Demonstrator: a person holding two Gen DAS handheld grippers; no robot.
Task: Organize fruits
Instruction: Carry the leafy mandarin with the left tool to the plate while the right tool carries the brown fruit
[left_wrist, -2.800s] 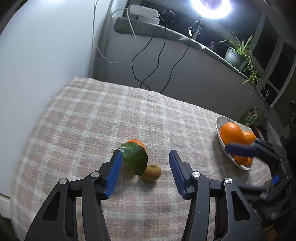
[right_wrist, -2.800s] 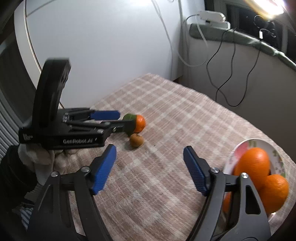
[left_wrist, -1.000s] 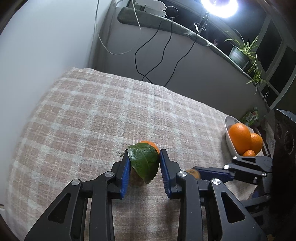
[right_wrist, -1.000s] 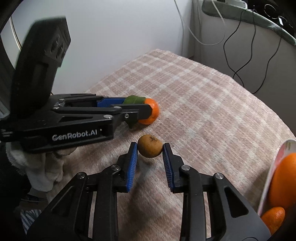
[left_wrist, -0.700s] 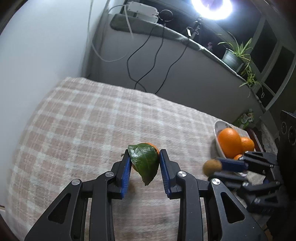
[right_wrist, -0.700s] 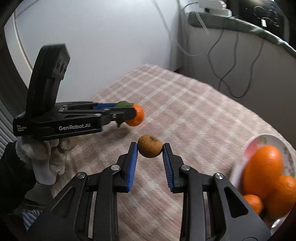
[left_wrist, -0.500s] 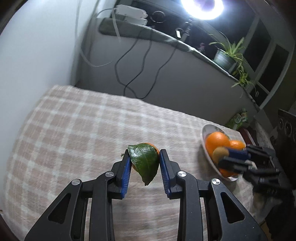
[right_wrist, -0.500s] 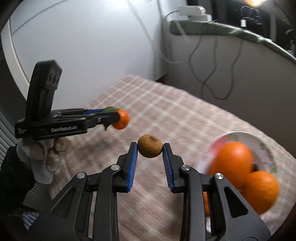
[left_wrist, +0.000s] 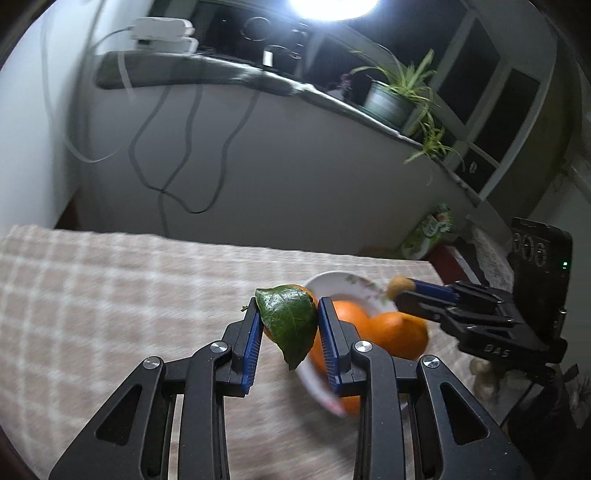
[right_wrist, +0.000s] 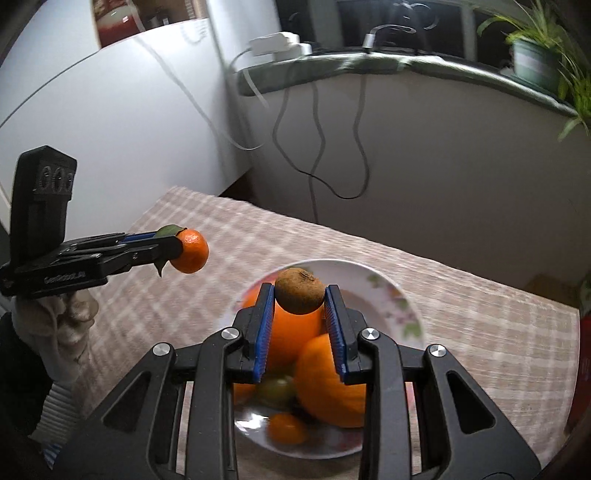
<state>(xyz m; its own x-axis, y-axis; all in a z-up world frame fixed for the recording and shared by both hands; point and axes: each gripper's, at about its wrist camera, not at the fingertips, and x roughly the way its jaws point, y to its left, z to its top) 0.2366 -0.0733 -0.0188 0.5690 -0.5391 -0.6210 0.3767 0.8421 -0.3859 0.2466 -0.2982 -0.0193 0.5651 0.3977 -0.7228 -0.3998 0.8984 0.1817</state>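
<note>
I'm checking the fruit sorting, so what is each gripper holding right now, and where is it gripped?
The left gripper pinches the leafy mandarin by its sides. The right gripper pinches the small brown fruit by its sides, above the bowl.

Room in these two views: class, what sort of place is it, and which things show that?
Probably a home room by a window: a table under a checked cloth, a fruit plate, and a potted plant on the sill.

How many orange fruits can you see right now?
4: a leafy mandarin in the left gripper's jaws, three in the plate, two large, one small; others may be hidden.
</note>
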